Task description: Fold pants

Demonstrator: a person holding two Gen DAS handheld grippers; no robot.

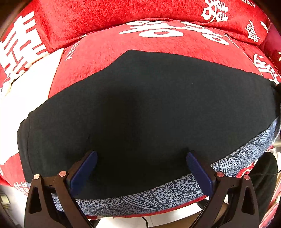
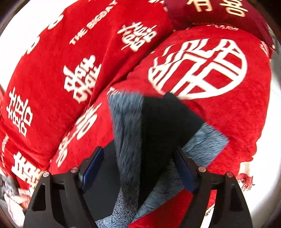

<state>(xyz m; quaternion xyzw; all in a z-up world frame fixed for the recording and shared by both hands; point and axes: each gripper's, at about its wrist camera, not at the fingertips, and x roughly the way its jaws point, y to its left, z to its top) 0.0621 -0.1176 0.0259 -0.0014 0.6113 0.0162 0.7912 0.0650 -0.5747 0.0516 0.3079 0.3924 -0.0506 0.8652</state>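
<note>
From my left wrist view, the pants (image 1: 149, 114) lie spread flat on a red sofa cushion (image 1: 105, 47) printed with white characters. The black cloth covers most of the seat. A blue-grey patterned band (image 1: 237, 157) runs along its near edge, following the front of the cushion. A back cushion (image 1: 105, 15) in the same red print stands behind. A white cloth (image 1: 29, 84) lies on the seat to the left, just beside the pants.

My left gripper (image 1: 141, 154) is spread wide. Its blue pads (image 1: 84, 171) rest over the near part of the black cloth, with cloth showing between them. I cannot tell whether the pads touch it. Nothing is clamped.

My right wrist view is blurred. There the pants (image 2: 158, 126) show as a bunched mass of black and blue-grey cloth, standing up between the fingers and reaching toward the red cushion (image 2: 219, 114) beyond. My right gripper (image 2: 138, 156) also stands wide. The cloth fills the gap between its blue pads (image 2: 92, 166), and the right pad sits against the black fold. The jaws are not closed on the cloth. Whether the pads bear any of its weight I cannot tell.

A large round white emblem (image 2: 198, 68) is printed on the cushion past the cloth. A darker red pillow (image 2: 219, 12) with gold characters lies at the top of this view. A red fringe (image 2: 245, 180) hangs at the cushion's lower right edge.
</note>
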